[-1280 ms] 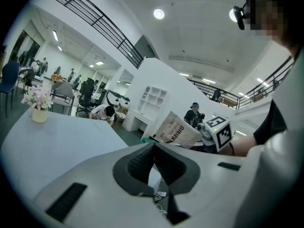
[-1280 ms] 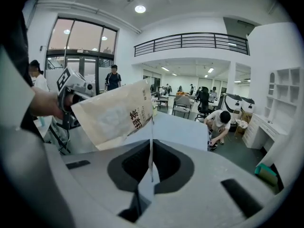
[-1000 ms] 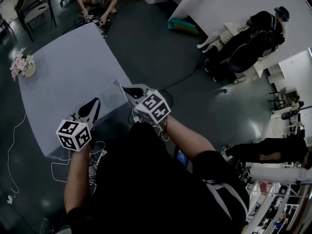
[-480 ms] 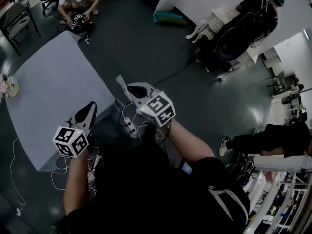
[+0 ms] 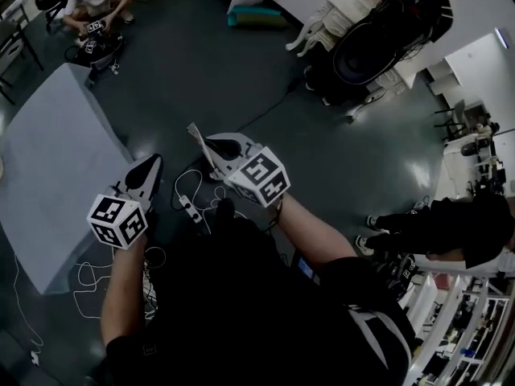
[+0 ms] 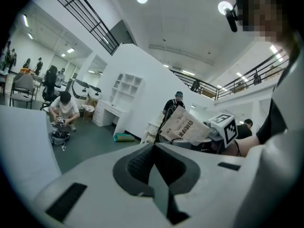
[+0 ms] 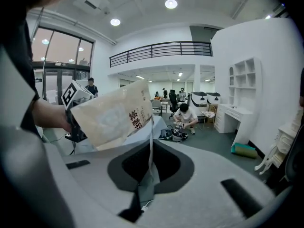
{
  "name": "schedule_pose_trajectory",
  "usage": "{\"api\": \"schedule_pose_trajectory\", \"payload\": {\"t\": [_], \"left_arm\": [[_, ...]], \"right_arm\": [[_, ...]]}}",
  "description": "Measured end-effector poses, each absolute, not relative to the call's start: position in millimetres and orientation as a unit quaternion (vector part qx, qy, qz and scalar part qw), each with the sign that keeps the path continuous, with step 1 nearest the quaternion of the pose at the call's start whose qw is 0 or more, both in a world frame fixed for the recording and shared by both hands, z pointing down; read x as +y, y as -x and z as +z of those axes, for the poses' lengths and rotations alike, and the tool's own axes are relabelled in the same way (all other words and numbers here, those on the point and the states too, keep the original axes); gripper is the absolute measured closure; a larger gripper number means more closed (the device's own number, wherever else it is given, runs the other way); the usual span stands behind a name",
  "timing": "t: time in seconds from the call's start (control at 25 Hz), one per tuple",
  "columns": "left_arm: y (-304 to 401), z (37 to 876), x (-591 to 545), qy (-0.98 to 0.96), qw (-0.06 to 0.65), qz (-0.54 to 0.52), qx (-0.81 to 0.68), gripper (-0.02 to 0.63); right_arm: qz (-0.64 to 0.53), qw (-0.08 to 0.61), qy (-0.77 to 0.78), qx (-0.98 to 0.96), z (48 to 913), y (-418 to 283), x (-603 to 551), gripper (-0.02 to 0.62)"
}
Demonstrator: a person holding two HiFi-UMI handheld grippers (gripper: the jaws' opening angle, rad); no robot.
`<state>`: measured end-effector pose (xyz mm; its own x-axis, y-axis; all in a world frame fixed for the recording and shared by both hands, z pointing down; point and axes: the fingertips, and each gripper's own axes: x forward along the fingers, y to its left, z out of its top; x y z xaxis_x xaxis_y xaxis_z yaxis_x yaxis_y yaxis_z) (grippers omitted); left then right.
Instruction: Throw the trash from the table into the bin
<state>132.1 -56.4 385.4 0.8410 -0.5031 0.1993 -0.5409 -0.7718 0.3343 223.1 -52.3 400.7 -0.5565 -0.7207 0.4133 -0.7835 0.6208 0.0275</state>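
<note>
Paper is what the right gripper [image 5: 211, 145] is clamping: a pale printed packet [image 7: 113, 114], the piece of trash in hand. Its lower edge is pinched between jaws that are pressing fully together on it. Gripping by the edge looks like the simplest way to take something so flat and limp, and it is leaving the rest of the packet fanning up and to the left in the right gripper view. In the head view it is showing only as a thin upright sliver near the centre. The left gripper [image 5: 151, 166] is holding nothing, its jaws meeting at the tips with no object between them, so it is probably just riding alongside as a spare. The grey table [image 5: 48, 183] is lying at the left edge of the head view, and both grippers are pointing off it, over the dark floor where a white power strip [image 5: 191, 209] and its cables are trailing. The packet is therefore already clear of the table. No bin is showing in any view, so the drop seems to be waiting until one is found.
</note>
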Motion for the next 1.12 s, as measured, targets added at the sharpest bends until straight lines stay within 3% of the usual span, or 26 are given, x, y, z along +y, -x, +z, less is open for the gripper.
{"api": "schedule_pose_trajectory", "payload": {"t": [0.44,1.12], "left_arm": [[-243.8,397.0,-77.7,-0.948,0.204,0.079,-0.231,0.592],[-333.8,486.4,-102.4,-0.938,0.253,0.138,-0.193,0.592]], "right_arm": [[0.133,0.175,-0.479,-0.85,434.6,-337.3,-59.1,0.592],[0.215,0.194,-0.502,-0.815,543.0,-428.9,-75.0,0.592]]}}
